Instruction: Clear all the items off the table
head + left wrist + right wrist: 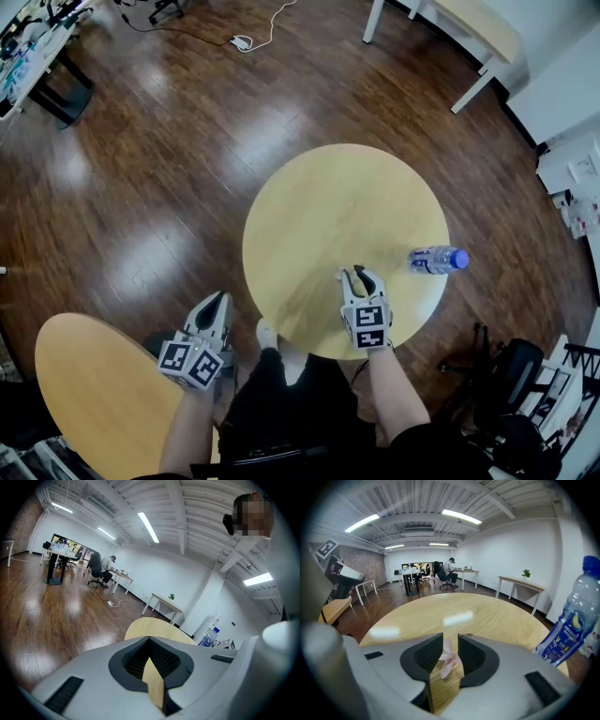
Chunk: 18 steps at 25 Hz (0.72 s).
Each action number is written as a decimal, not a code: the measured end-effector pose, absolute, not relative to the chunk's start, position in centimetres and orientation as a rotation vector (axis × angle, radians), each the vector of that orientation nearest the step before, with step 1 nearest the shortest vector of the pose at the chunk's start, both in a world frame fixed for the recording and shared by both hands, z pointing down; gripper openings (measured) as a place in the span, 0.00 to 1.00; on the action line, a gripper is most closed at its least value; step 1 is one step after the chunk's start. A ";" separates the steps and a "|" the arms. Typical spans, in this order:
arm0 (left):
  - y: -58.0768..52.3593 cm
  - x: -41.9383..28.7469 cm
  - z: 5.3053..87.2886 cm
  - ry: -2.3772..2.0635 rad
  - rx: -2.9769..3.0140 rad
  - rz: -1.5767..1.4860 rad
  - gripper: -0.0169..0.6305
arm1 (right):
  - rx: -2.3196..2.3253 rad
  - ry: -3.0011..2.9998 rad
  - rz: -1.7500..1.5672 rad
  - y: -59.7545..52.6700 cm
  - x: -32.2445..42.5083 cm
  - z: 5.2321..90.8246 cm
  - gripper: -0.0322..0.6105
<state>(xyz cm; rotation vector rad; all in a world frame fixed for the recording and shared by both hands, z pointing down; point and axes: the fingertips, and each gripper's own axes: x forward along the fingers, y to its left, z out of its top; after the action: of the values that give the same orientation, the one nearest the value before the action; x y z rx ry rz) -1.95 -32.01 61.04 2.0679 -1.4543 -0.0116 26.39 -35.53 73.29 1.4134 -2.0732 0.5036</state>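
Nearest are the two grippers, one in each hand. The left gripper [218,298] hangs off the table over the dark wood floor [141,187]. Its jaws are closed tip to tip, with nothing between them. The right gripper [359,275] is over the near edge of the round table [328,206]. Its jaws stand a narrow gap apart. In that gap sits one pink scrap [446,660], small, pale and crumpled (it could be a petal or a twist of thin paper; I cannot tell which). It is low over the tabletop, and bare wood shows through the gap beneath it.

There are two round tables, both with light wood tops. The second round table [94,394] is at the lower left of the head view, just beside the left gripper, and its visible part is bare.

One bottle [436,260] is on the first table, close to its right edge. It is to the right of the right gripper and apart from it. It is clear plastic with a blue cap and a blue-and-white label, and in the right gripper view it stands upright. The scrap and the bottle are the only two things over this tabletop.

Farther off, one white power strip [242,42] lies on the floor with its cable. One long desk [520,583] with white legs stands by the far wall. A person sits at another desk deep in the room.
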 end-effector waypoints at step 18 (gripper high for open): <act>-33.3 -3.1 50.5 -1.485 2.324 -0.194 0.03 | 1.737 -2.406 0.343 -34.8 26.5 55.7 0.06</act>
<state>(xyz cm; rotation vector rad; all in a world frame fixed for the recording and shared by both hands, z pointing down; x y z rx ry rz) -3.12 -33.33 50.55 2.3241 -1.4851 -0.1944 26.49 -34.82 55.68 1.7371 -2.4064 0.3430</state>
